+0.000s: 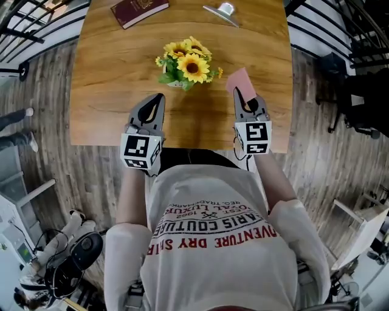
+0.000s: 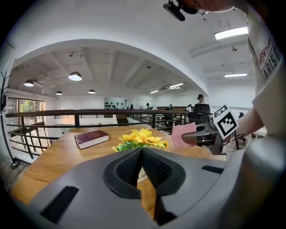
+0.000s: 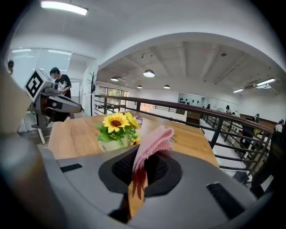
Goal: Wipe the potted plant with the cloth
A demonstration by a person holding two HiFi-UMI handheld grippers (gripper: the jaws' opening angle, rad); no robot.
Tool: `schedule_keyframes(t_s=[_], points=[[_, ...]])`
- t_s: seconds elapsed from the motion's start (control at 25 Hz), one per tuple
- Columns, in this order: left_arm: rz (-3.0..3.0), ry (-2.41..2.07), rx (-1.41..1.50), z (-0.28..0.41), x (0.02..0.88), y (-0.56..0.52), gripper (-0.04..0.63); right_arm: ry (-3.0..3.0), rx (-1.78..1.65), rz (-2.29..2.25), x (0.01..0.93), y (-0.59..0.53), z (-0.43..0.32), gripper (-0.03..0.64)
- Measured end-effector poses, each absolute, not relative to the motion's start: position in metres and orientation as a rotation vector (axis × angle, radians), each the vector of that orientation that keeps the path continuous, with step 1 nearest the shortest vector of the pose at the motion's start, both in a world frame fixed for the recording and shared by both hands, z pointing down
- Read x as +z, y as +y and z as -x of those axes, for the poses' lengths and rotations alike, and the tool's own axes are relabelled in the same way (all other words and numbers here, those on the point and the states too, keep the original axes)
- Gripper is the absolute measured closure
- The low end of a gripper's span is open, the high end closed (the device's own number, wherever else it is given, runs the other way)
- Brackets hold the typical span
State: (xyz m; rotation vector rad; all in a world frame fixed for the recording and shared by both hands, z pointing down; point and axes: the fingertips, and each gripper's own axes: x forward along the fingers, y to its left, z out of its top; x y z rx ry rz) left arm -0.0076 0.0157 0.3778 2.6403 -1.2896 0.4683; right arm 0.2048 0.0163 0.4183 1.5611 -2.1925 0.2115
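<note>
A potted plant [image 1: 185, 64] of yellow sunflowers in a small white pot stands near the middle of the wooden table [image 1: 109, 91]; it also shows in the left gripper view [image 2: 139, 139] and the right gripper view [image 3: 115, 130]. My right gripper [image 1: 244, 96] is shut on a pink cloth [image 1: 239, 82] that sticks up from the jaws [image 3: 152, 142], to the right of the plant. My left gripper [image 1: 158, 98] is shut and holds nothing, just below and left of the plant. Neither gripper touches the plant.
A dark red book [image 1: 138, 10] lies at the table's far left, and a metal object [image 1: 222, 11] lies at the far right. Black railings [image 1: 27, 30] flank the table. The person stands at the table's near edge.
</note>
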Motion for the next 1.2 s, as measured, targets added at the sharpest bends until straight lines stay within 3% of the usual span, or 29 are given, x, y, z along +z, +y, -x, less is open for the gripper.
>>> schedule_keyframes(t_s=[0.44,1.2], points=[[-2.667,-1.076,0.676,-0.010,0.445,-0.037,0.578,-2.080,0.337,-1.452,0.501,-0.027,-0.191,0.581],[-2.601,-0.934,0.617,-0.005,0.474,-0.065,0.578,-2.136,0.257,-1.240,0.545,-0.049,-0.104,0.580]])
